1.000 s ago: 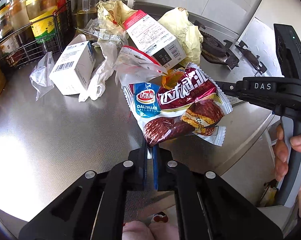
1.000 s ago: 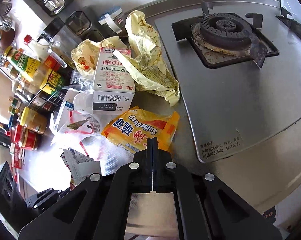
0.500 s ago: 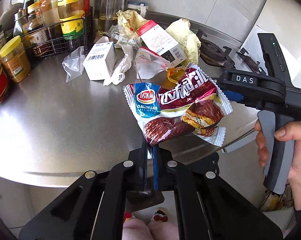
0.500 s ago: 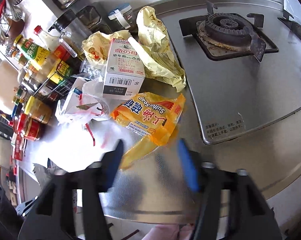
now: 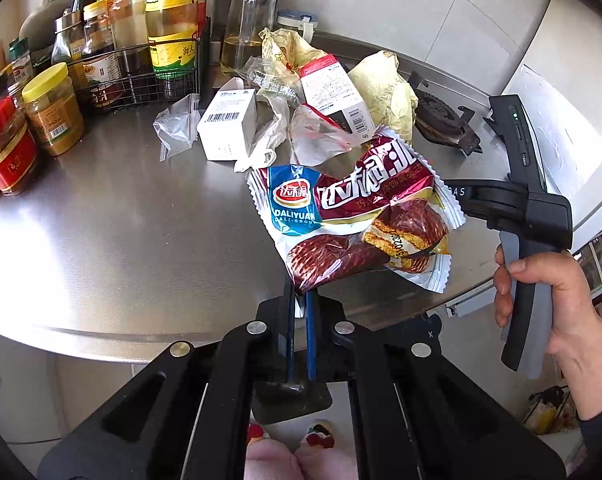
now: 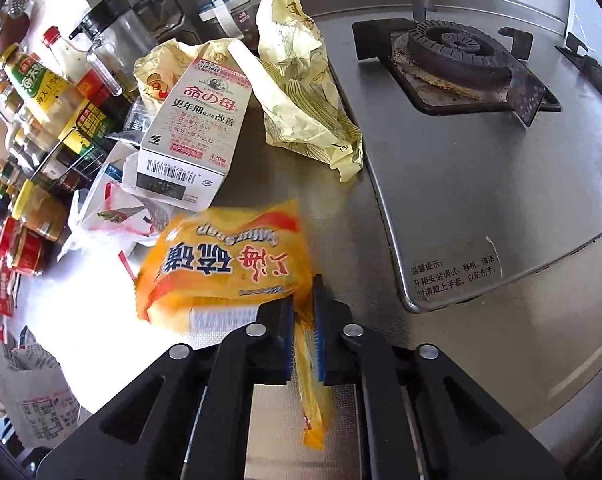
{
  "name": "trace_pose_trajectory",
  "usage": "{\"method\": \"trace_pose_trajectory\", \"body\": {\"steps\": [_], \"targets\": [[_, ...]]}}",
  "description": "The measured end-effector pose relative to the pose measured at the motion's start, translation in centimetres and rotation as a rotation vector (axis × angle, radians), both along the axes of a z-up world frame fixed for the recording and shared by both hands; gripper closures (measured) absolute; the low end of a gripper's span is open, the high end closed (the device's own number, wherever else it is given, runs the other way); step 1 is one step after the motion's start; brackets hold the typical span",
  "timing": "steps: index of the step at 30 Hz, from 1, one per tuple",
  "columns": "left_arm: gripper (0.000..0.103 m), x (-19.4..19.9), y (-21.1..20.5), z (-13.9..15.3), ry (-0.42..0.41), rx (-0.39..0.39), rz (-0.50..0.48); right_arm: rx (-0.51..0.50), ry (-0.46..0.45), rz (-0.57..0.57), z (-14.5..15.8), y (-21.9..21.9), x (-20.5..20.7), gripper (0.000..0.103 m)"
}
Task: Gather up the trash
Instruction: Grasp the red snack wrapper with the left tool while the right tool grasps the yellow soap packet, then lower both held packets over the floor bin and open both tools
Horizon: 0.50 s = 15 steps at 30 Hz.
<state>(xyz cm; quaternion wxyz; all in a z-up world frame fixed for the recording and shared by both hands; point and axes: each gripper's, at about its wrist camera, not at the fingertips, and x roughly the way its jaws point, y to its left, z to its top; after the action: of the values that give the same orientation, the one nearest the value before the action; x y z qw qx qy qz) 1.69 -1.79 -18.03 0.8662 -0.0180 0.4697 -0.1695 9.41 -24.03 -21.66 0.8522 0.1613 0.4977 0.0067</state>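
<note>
Left hand-held gripper (image 5: 299, 300) clamped on snack wrapper (image 5: 353, 220), lifted clear of table (image 5: 121, 220). Right hand-held gripper (image 6: 303, 312) pinched yellow soap bag (image 6: 225, 260) by its edge, bag at 11 o'clock from jaws. Two pieces in hand, none binned; no bin in view. Left on table: carton (image 6: 193, 128), yellow paper (image 6: 297, 92) at 12 o'clock, white box (image 5: 229, 124), plastic scraps. Judged early stage.
</note>
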Motion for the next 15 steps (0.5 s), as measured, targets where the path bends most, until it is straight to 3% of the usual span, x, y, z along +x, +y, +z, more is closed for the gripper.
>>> {"method": "trace_pose_trajectory", "body": {"steps": [7, 15], "targets": [[0.100, -0.8, -0.4, 0.2, -0.006, -0.006, -0.015, 0.024, -0.045, 0.005, 2.3, -1.1, -4.0, 0.096], [0.100, -3.3, -0.2, -0.5, 0.007, 0.001, -0.020, 0.072, -0.046, 0.090, 3.3, -0.1, -9.9, 0.096]]}}
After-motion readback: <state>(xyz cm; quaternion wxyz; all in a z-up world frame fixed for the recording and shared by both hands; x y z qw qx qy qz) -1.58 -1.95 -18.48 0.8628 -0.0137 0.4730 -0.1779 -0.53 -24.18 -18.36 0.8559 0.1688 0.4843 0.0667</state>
